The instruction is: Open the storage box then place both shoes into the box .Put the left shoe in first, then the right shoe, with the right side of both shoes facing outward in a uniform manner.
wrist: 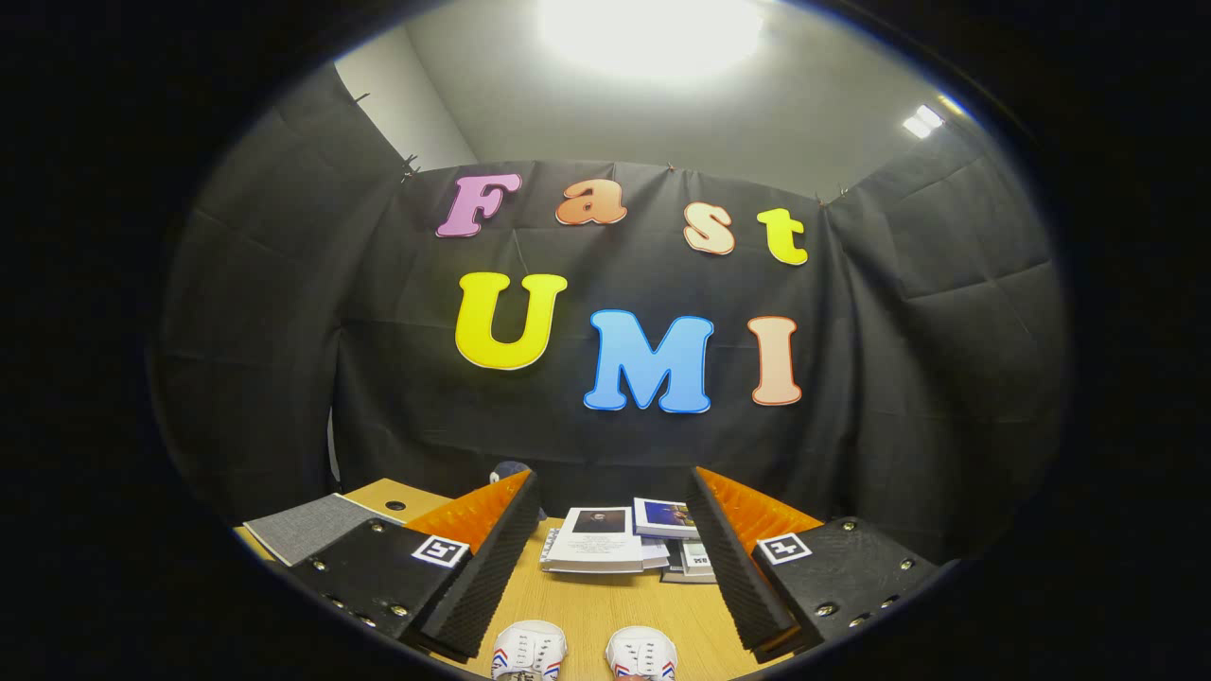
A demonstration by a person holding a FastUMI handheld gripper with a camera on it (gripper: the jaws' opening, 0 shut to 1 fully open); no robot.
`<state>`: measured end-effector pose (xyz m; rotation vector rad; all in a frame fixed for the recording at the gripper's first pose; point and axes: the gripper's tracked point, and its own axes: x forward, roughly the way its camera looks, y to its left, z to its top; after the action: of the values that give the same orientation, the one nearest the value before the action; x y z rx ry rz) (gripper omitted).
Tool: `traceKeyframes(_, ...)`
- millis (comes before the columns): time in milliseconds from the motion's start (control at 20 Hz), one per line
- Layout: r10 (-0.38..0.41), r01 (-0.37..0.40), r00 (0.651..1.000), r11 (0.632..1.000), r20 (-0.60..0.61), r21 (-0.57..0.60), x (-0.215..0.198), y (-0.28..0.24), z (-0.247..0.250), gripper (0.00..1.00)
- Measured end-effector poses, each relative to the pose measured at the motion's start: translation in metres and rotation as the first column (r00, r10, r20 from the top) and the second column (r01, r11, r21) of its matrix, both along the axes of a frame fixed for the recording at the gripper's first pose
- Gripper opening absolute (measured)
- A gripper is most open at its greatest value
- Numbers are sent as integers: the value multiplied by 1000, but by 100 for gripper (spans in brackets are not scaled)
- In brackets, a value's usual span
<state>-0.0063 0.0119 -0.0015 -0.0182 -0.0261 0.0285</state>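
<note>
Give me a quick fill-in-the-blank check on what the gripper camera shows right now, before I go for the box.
1. The gripper has its fingers spread ____, with nothing between them.
2. The number of white shoes on the table near the fingers is ____.
3. Beyond the fingers, a stack of ____ lies on the table.
4. The pads on the fingers' inner faces are coloured ____.

Missing words: open; two; books; black
</note>
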Motion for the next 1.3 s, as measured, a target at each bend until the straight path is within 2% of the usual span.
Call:
traceKeyframes(400,139,-132,989,982,-41,136,0,33,-15,95)
traceKeyframes(600,235,-204,968,943,-90,264,-3,58,-33,95)
traceKeyframes(800,294,-205,939,894,-177,399,0,73,-58,98)
traceKeyframes(950,360,-197,903,833,-235,517,-2,88,-78,98)
traceKeyframes(1050,412,-177,869,774,-272,608,-3,98,-97,98)
traceKeyframes(1300,530,-52,778,591,-339,805,-14,119,-135,98)
